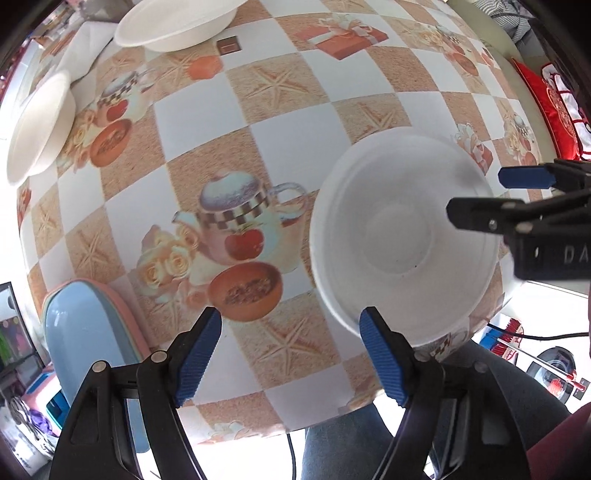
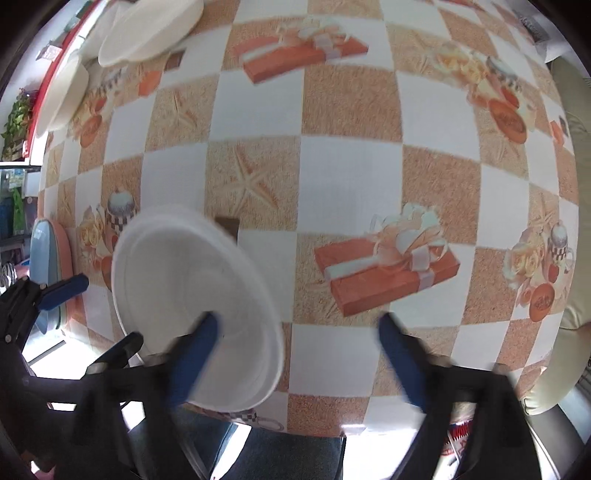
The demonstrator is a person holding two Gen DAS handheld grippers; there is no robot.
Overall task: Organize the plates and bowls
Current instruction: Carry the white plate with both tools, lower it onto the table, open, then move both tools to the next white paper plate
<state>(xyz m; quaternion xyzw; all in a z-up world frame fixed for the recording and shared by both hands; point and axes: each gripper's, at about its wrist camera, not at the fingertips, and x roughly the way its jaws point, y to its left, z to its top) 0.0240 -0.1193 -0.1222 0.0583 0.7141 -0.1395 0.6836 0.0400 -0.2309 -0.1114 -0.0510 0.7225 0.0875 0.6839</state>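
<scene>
At the near edge of the table, sitting upright on the checked cloth, a white bowl, its near rim partly hidden behind one blue pad of the left hand-held gripper. Hovering above the table with jaws spread wide, gripping nothing, that left hand-held gripper; pointing down and forward, with the bowl lying just to its right. Reaching in from the right edge of the left wrist view, the right hand-held gripper, cut off by the frame, its black finger crossing over the bowl's right rim. Blurring with motion in the right wrist view, the right hand-held gripper, jaws likewise standing wide apart; left pad overlapping the bowl, though touching or merely hovering above cannot be told. Lying at the far left of the table, two more white bowls: one cut off by the top of the frame, the other bending out of shape near the fisheye edge. Resting at the near left, a stack of pastel plates, blue on top with a pink rim showing beneath, lower part hidden behind the left hand-held gripper.
</scene>
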